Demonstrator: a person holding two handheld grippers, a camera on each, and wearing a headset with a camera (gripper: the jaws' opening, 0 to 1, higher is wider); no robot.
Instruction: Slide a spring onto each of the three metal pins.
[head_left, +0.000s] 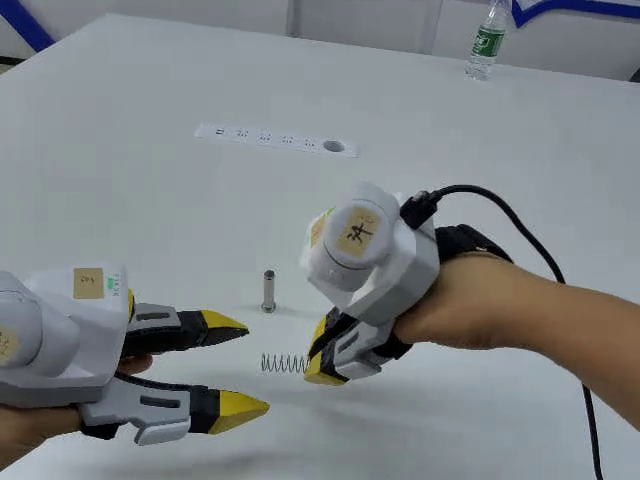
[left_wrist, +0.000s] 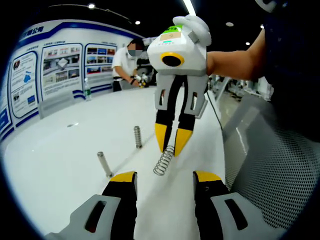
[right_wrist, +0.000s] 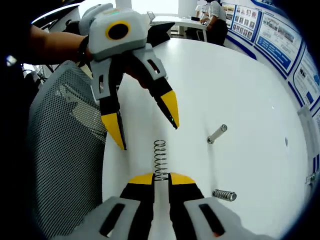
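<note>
My right gripper (head_left: 322, 368) is shut on one end of a thin wire spring (head_left: 285, 363), which lies level just above the white table and points left. The same spring (right_wrist: 160, 156) runs straight out from its jaws. My left gripper (head_left: 235, 365) is open at the lower left, its yellow tips on either side of the spring's free end, apart from it. A bare metal pin (head_left: 268, 290) stands upright just behind the spring. In the right gripper view the bare pin (right_wrist: 217, 134) is to the right, and nearer is a pin wearing a spring (right_wrist: 224, 195).
A white power strip (head_left: 275, 140) lies across the table further back, with a plastic bottle (head_left: 487, 40) at the far edge. A black cable (head_left: 520, 225) trails from my right gripper. A grey mesh chair (left_wrist: 270, 150) stands beside the table.
</note>
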